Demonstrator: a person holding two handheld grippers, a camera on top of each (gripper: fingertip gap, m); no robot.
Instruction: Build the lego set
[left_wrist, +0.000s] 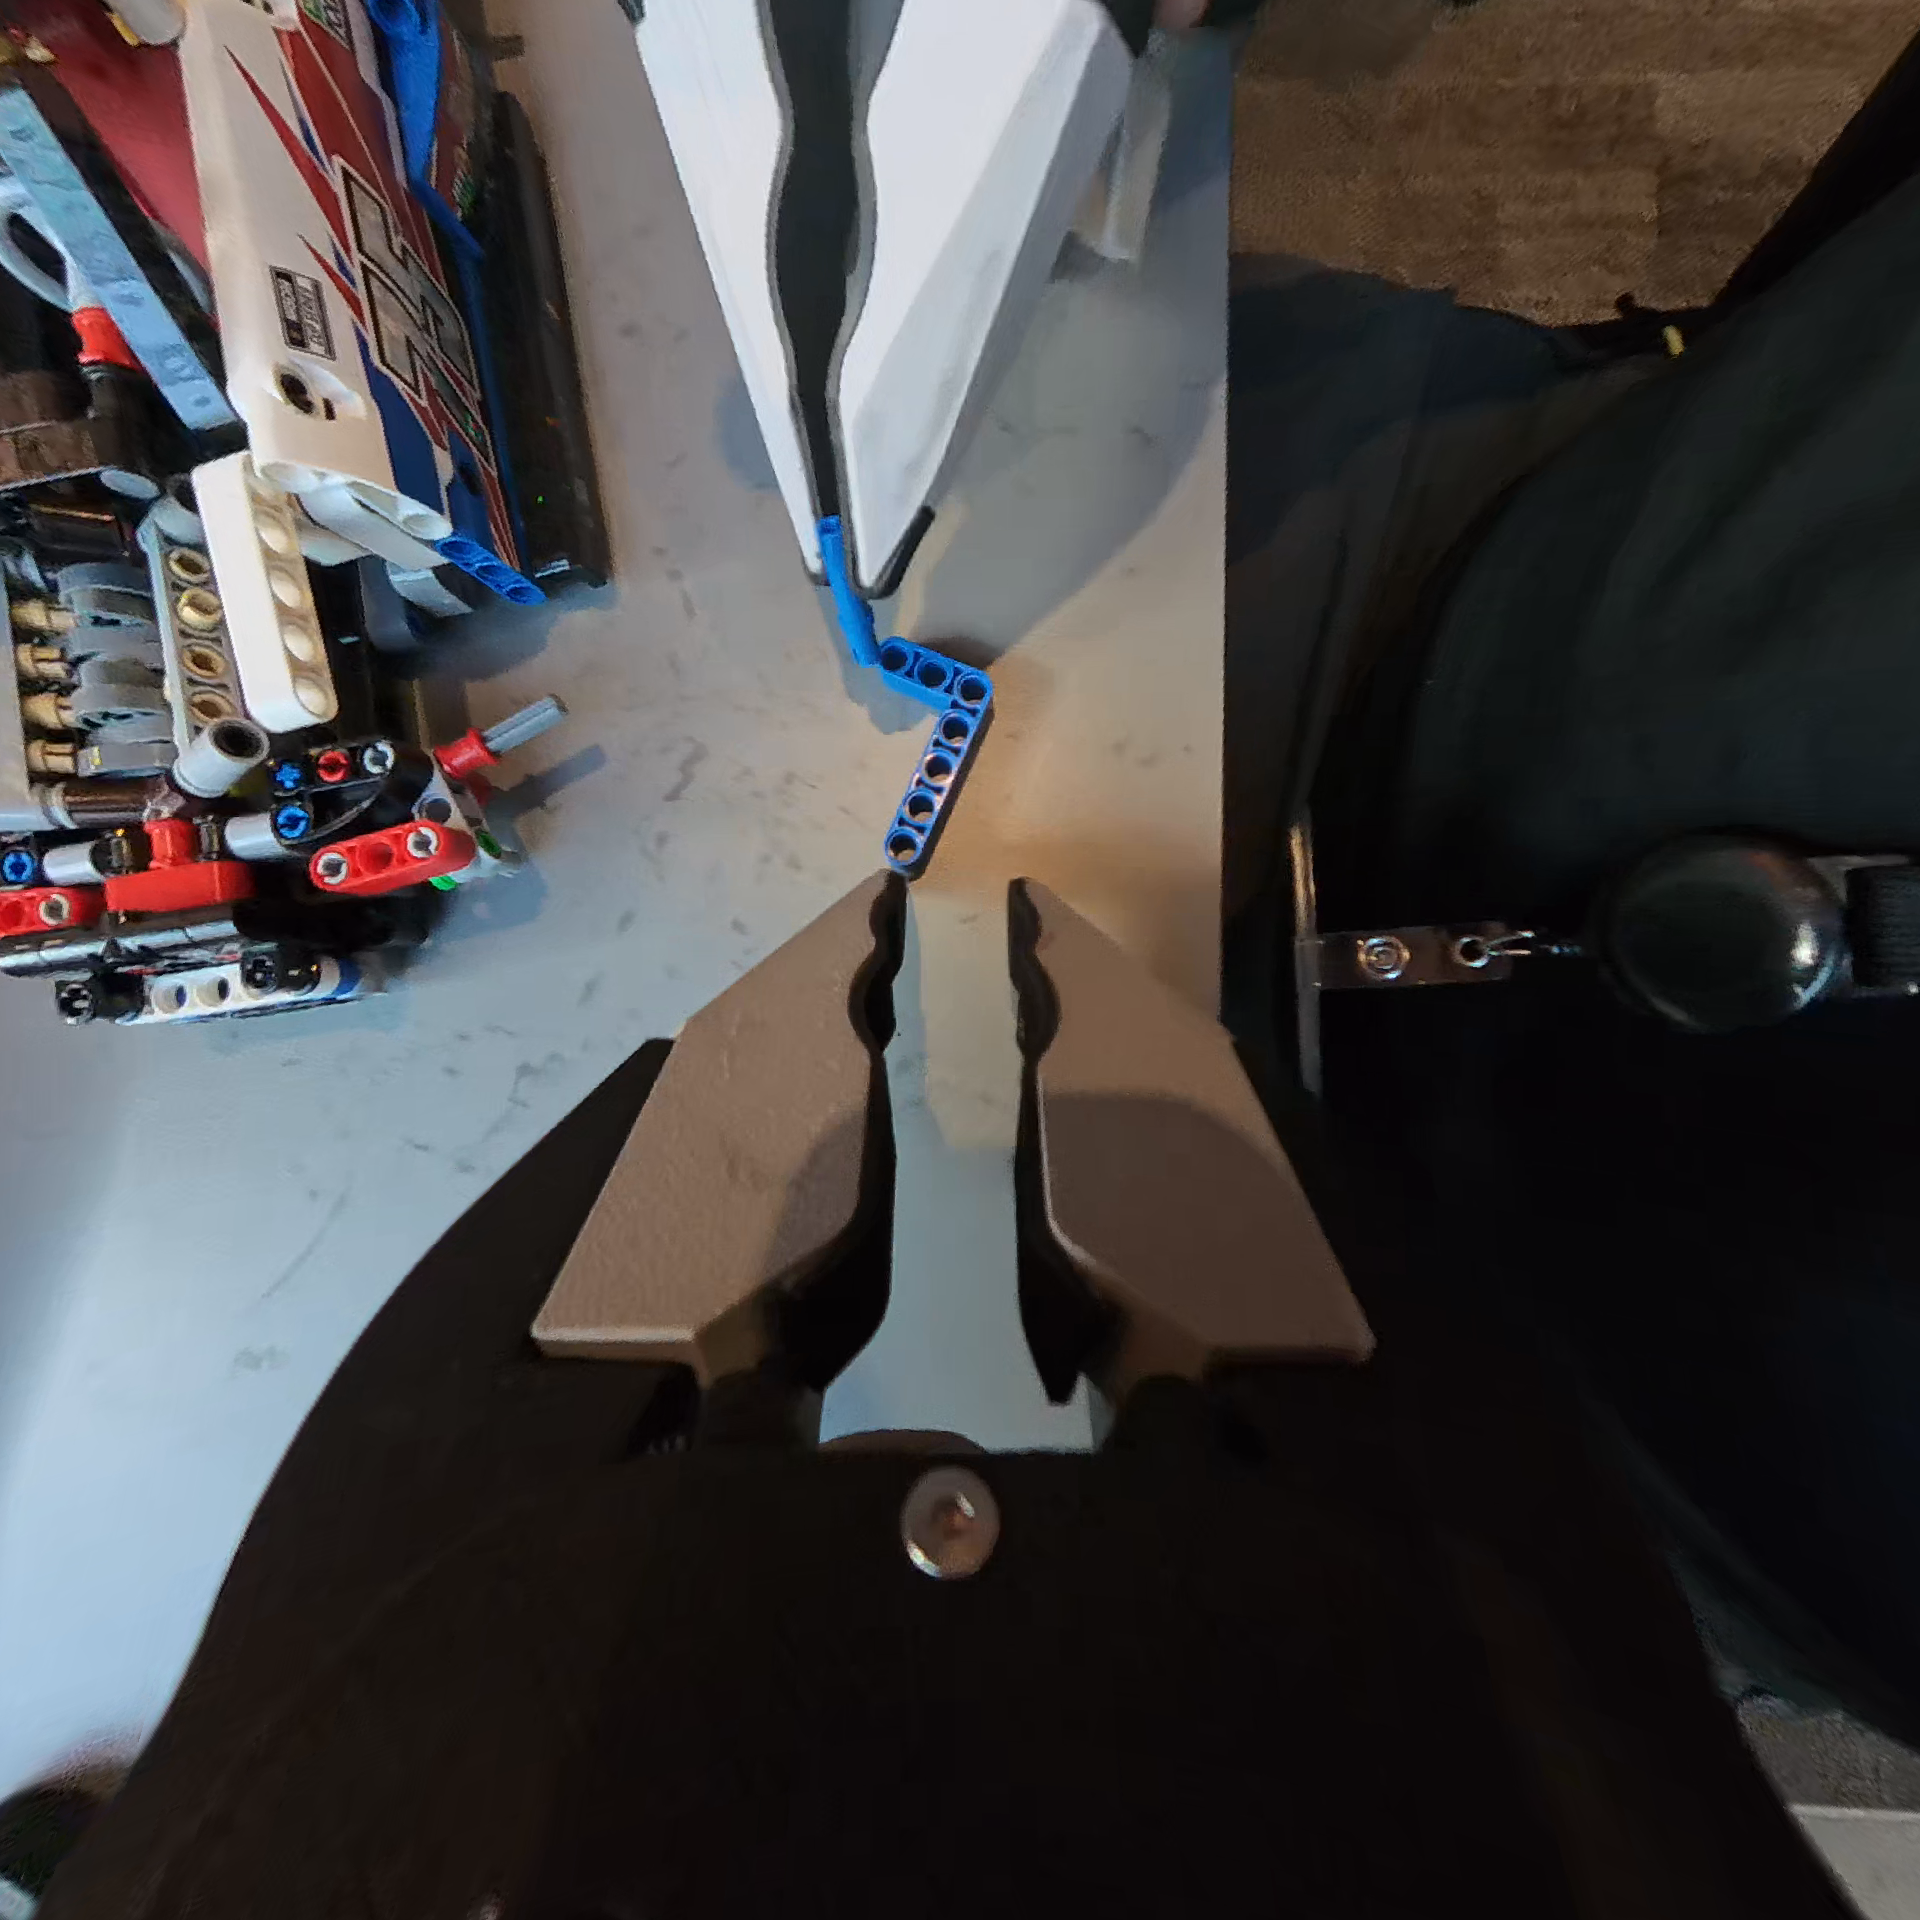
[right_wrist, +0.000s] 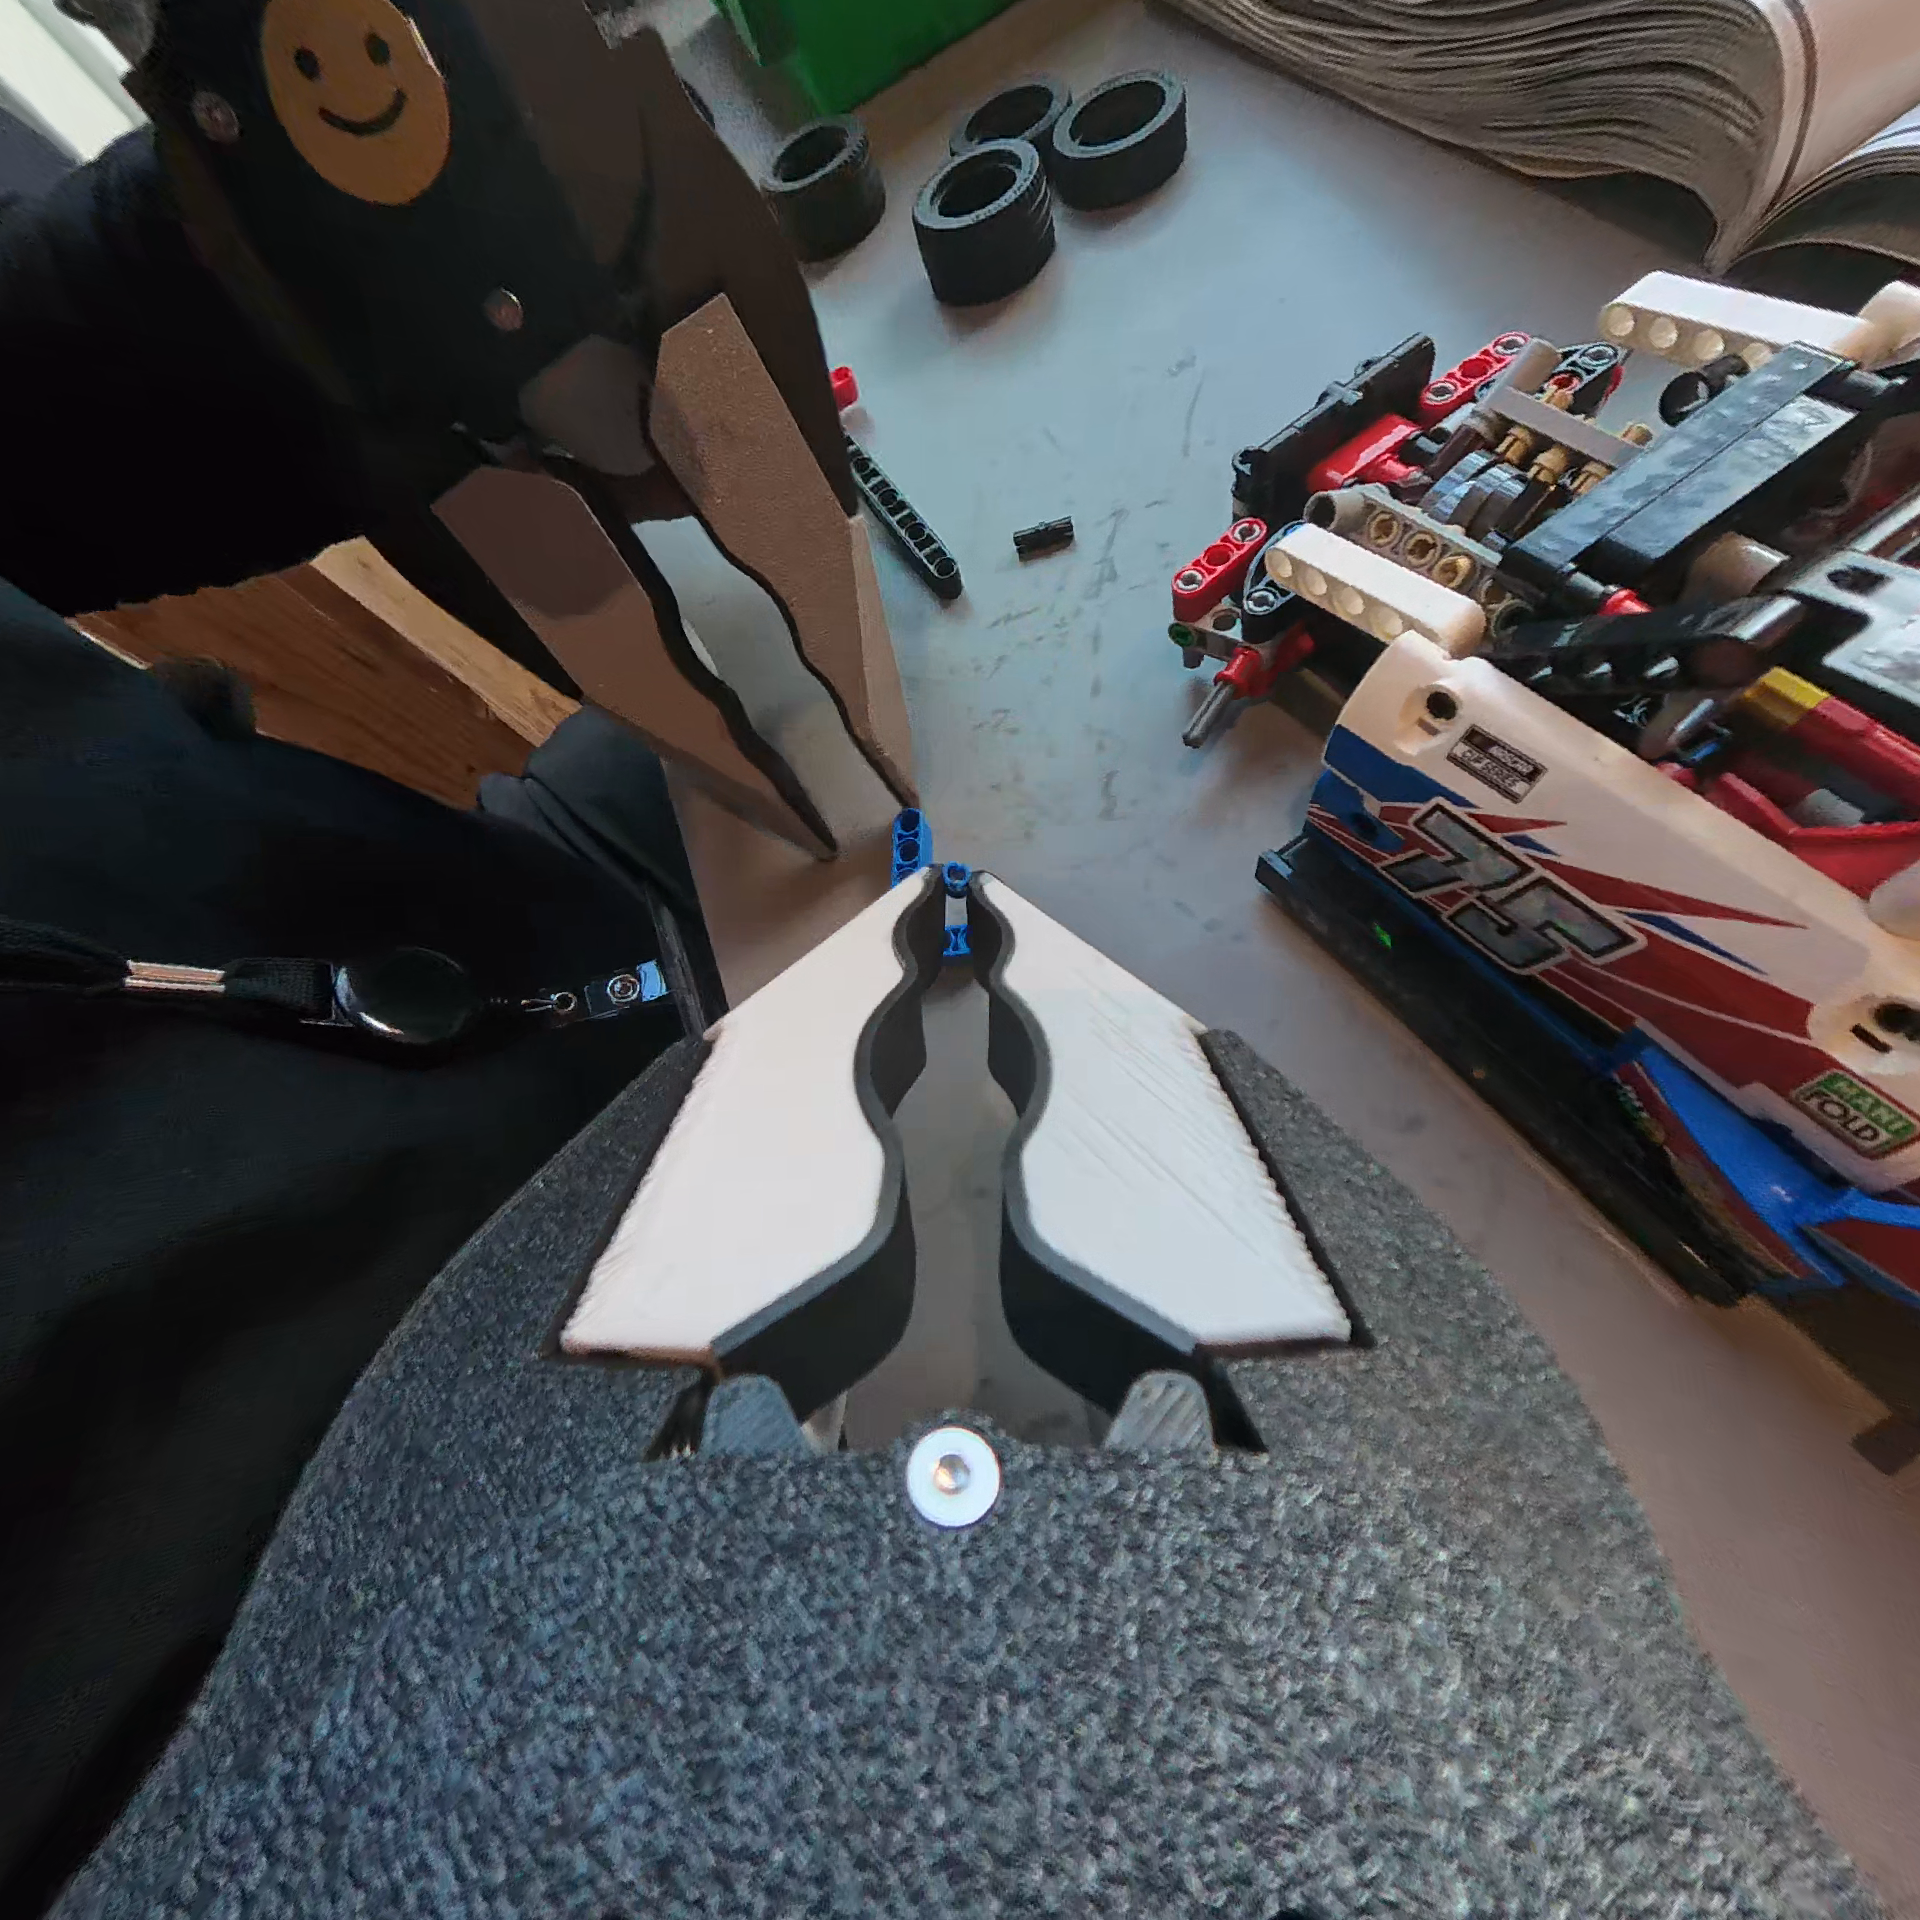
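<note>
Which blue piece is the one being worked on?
Find the big race car, then look toward the table's edge. Between the two tools lies a blue bent beam with a row of holes, its far end at the white tool. It is the only L-shaped piece.

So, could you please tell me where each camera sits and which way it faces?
Left wrist view: on the left tool, looking down at the table edge; its grey-brown fingers and the person's dark clothing show.
Right wrist view: on the right tool, facing the lego car; white fingers show.
Shared: blue beam, car, both tools.
</note>
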